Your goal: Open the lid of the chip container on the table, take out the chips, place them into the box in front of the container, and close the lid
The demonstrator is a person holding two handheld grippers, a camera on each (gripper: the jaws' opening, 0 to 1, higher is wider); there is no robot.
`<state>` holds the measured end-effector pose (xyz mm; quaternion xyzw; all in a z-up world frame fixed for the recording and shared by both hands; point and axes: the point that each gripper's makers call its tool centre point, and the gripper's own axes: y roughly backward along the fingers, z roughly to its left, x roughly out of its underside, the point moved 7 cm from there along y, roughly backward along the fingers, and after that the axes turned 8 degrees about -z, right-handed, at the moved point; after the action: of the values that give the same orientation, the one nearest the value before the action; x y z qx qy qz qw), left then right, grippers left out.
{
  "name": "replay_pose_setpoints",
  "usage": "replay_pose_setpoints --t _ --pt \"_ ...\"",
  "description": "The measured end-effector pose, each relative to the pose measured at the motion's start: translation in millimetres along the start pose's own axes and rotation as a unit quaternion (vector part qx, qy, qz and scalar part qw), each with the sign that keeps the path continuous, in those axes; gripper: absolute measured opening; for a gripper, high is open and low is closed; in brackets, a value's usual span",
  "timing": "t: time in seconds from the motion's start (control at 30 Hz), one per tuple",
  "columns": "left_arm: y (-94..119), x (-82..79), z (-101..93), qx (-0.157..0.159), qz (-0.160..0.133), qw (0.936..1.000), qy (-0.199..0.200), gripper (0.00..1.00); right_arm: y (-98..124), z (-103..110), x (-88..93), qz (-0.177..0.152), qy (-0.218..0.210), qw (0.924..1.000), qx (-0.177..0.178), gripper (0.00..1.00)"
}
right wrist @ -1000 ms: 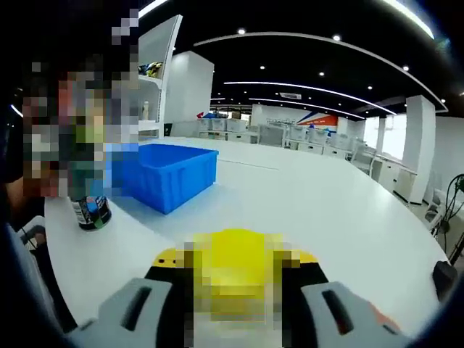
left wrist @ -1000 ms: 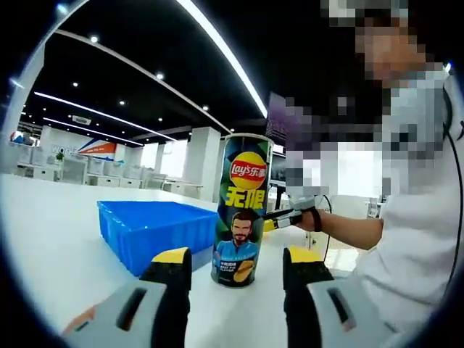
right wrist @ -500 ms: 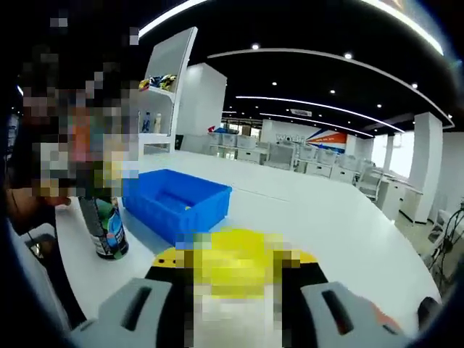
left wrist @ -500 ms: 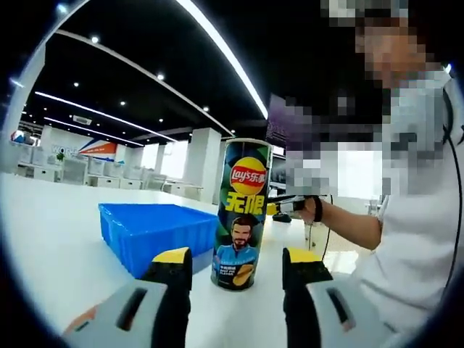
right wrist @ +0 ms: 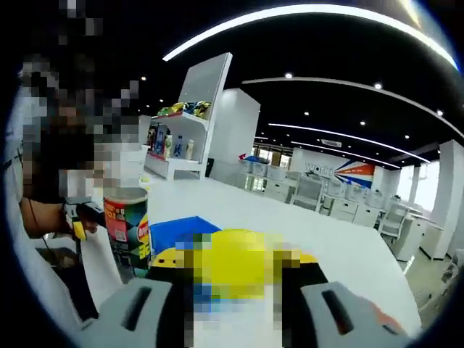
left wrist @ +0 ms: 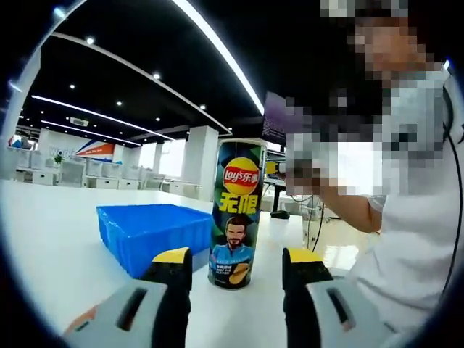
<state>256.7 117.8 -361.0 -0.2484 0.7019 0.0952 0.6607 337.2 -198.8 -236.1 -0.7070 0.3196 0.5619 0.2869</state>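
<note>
The tall Lay's chip can [left wrist: 235, 212] stands upright on the white table [left wrist: 58, 246] with its lid on. It is just beyond my left gripper [left wrist: 237, 267], which is open with the can centred past the gap. The blue box [left wrist: 154, 232] sits directly left of the can. The right gripper's yellow tip [left wrist: 274, 168] hovers beside the can's top rim, partly blurred. In the right gripper view the can [right wrist: 126, 221] is at the left, close by, with the blue box [right wrist: 177, 226] behind it. A mosaic patch covers the gap of my right gripper [right wrist: 235, 272].
A person in a white shirt [left wrist: 413, 239] sits right of the can, with a forearm [left wrist: 351, 212] reaching in. The left gripper [right wrist: 77, 221] shows at the left of the right gripper view. White table [right wrist: 290, 239] stretches away toward desks and shelves.
The right gripper has risen from the table level to the height of the can's top and come closer to it. The left gripper and can have hardly moved.
</note>
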Motion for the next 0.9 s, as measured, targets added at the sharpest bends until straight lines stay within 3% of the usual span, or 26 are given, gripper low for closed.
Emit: replay_pose_setpoints --t 0.1,0.2,0.37,0.57,0.9 --pt "0 -0.5 0.1 0.002 0.002 1.0000 -0.004 0.50 -8 14 -15.9 -0.011 -0.021 0.9989 -0.040 0.45" --pt "0 0.0 -0.9 0.006 0.003 1.0000 -0.004 0.50 -17 23 -31.5 -0.018 -0.026 0.9982 -0.051 0.45" --pt "1 0.6 -2.1 0.009 0.008 0.9999 -0.009 0.50 -27 52 -47.7 -0.019 -0.055 0.9914 -0.117 0.45" --pt "3 -5.8 -1.6 0.008 -0.007 0.9999 -0.011 0.50 -40 79 -46.2 0.010 -0.076 0.9810 -0.178 0.45" --pt "8 -3.1 -1.5 0.004 -0.002 0.9999 -0.012 0.50 -56 101 -35.9 0.044 -0.070 0.9749 -0.207 0.45"
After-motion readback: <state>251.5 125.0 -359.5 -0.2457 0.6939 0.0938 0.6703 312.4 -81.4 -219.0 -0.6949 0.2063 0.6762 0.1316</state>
